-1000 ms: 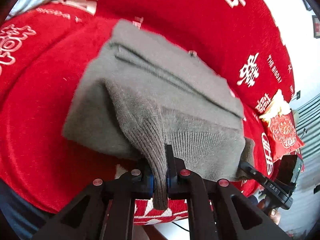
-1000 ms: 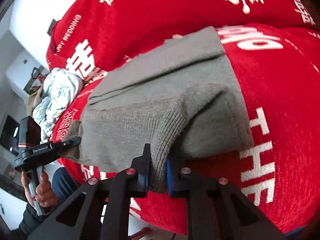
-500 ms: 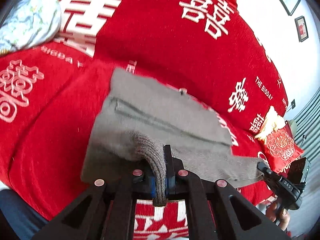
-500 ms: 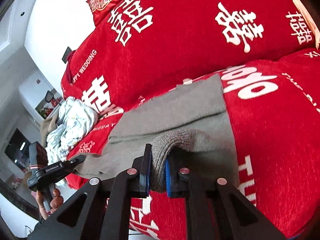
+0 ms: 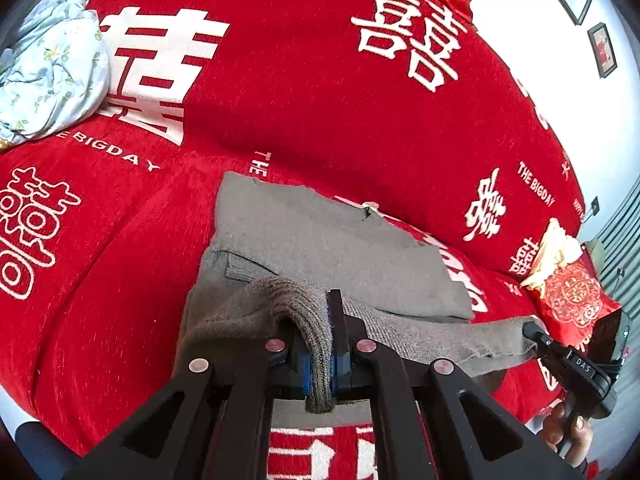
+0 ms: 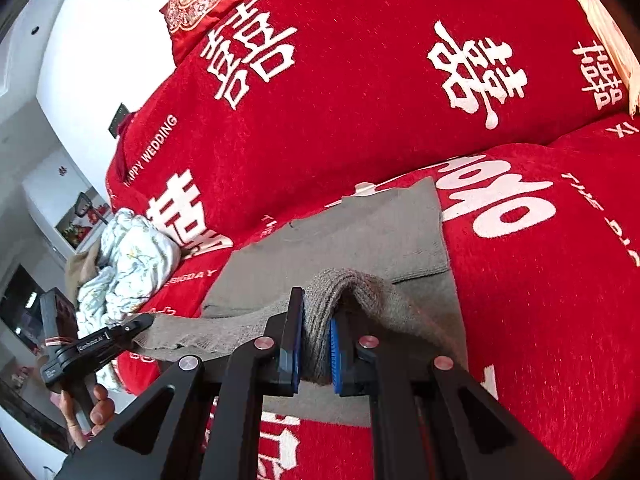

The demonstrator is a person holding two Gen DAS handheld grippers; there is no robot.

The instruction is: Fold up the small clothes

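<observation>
While both sets of jaws, left gripper and right gripper, clench the grey knit garment's ribbed near hem above the red sofa, we judge a fold under way; next, carry the hem toward the far edge.

Bright, even daylight, reds saturated. White wall blown out at far right. Strong fisheye bending, dark vignetted corners; focus sharp.

A red sofa cover printed with white wedding characters carried everything. On it lay a grey knit garment and a crumpled floral cloth. A red embroidered cushion sat at one end.
</observation>
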